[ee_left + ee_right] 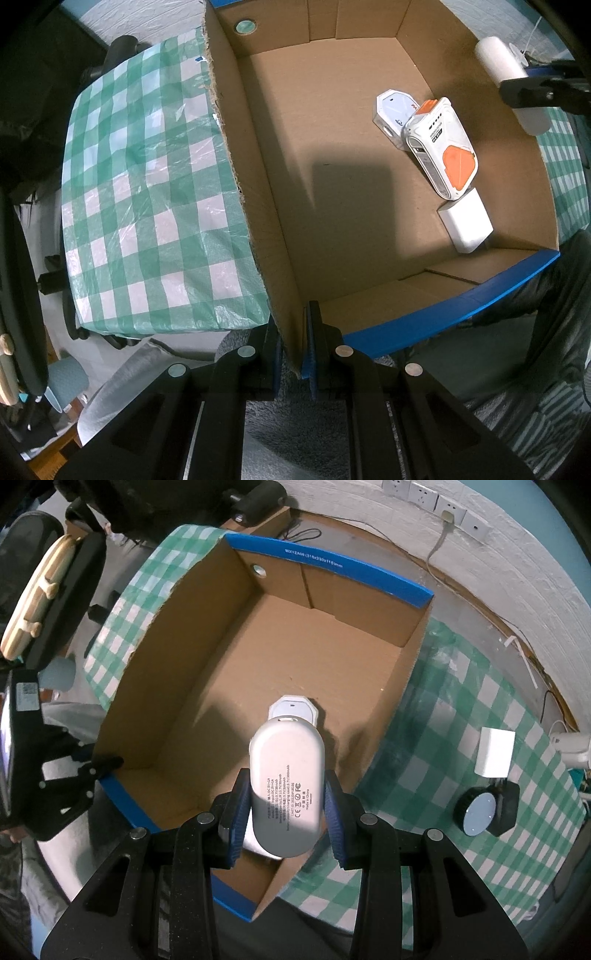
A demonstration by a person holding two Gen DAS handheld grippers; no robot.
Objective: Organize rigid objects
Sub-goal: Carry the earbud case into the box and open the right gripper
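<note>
An open cardboard box (258, 206) with a blue rim stands on a green checked tablecloth. My left gripper (294, 350) is shut on the box's near corner wall and points straight down. On the box floor lie a flat white device in a clear case (393, 109), a white and orange device (439, 147) and a white charger block (465, 221). My right gripper (286, 812) is shut on a white oval power bank (286, 775) and holds it over the box's (192, 686) right side, above the flat white device (293, 710). The other two devices are hidden in the right wrist view.
On the tablecloth (424, 738) right of the box sit a small white carton (495, 753) and a black round object with a pale face (480, 812). Wall sockets (436, 498) and cables run behind. A chair (122, 51) stands beyond the table's far left edge.
</note>
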